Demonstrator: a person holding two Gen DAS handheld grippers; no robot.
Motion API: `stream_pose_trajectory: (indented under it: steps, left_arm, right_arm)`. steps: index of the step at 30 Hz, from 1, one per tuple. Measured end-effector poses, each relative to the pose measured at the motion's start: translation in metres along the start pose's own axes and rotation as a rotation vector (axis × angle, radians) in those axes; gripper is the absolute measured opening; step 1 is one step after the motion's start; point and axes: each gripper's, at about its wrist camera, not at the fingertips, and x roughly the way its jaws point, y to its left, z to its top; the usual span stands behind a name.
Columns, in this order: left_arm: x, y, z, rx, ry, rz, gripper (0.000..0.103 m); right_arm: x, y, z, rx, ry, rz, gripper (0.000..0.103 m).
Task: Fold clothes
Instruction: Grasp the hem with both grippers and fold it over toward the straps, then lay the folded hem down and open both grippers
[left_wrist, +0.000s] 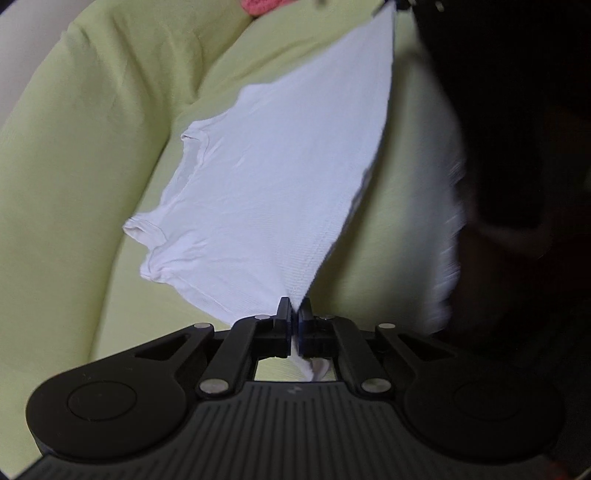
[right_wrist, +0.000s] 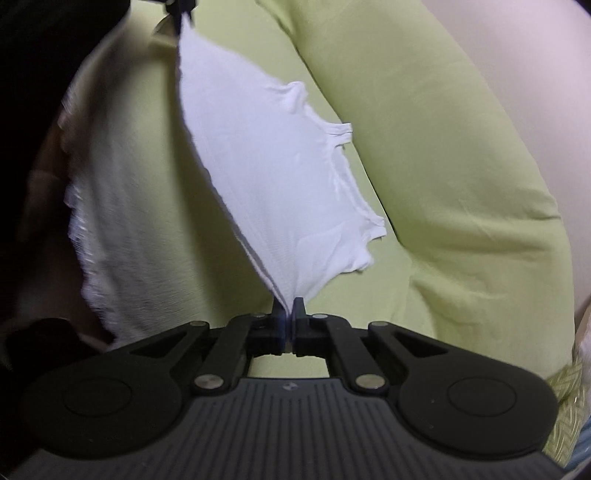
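A white T-shirt (left_wrist: 273, 192) hangs stretched above the light green bedsheet (left_wrist: 74, 184). My left gripper (left_wrist: 294, 314) is shut on one corner of it, and a bit of cloth pokes out behind the jaws. The shirt's far corner runs up to the right gripper (left_wrist: 397, 4) at the top edge of the left wrist view. In the right wrist view the same T-shirt (right_wrist: 273, 177) spreads away from my right gripper (right_wrist: 288, 310), which is shut on its near corner. The left gripper (right_wrist: 181, 9) pinches the opposite corner at the top left. Sleeves dangle on the side away from me.
The green bedsheet (right_wrist: 443, 166) lies rumpled in thick folds. A person's white fringed garment (right_wrist: 107, 221) and dark clothing fill the left of the right wrist view. A pink item (left_wrist: 258, 5) shows at the top of the left wrist view. A patterned cloth (right_wrist: 569, 387) lies at the far right.
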Motion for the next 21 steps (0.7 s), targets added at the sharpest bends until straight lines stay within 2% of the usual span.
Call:
stream_pose_trajectory:
  steps: [4,9,12,16,21]
  left_arm:
    - [-0.024,0.005,0.007,-0.032,-0.015,-0.032,0.0]
    - [-0.008,0.067,0.025,-0.088,-0.024,0.044,0.001]
    - [0.026,0.118,0.034,-0.142,-0.022,0.046,0.001]
    - [0.094,0.177,0.042,-0.195,0.014,-0.008,0.001]
    - [0.182,0.225,0.034,-0.283,0.049,-0.098,0.001]
  right_arm:
    - [-0.034,-0.009,-0.002,0.027,0.0,0.058,0.001]
    - [-0.013,-0.076,0.01,0.161,-0.024,0.095,0.001]
    - [0.031,-0.134,0.016,0.265,-0.021,0.137,0.001]
    - [0.125,-0.203,0.014,0.432,0.043,0.257,0.001]
    - [0.227,-0.252,0.0,0.604,0.083,0.367,0.001]
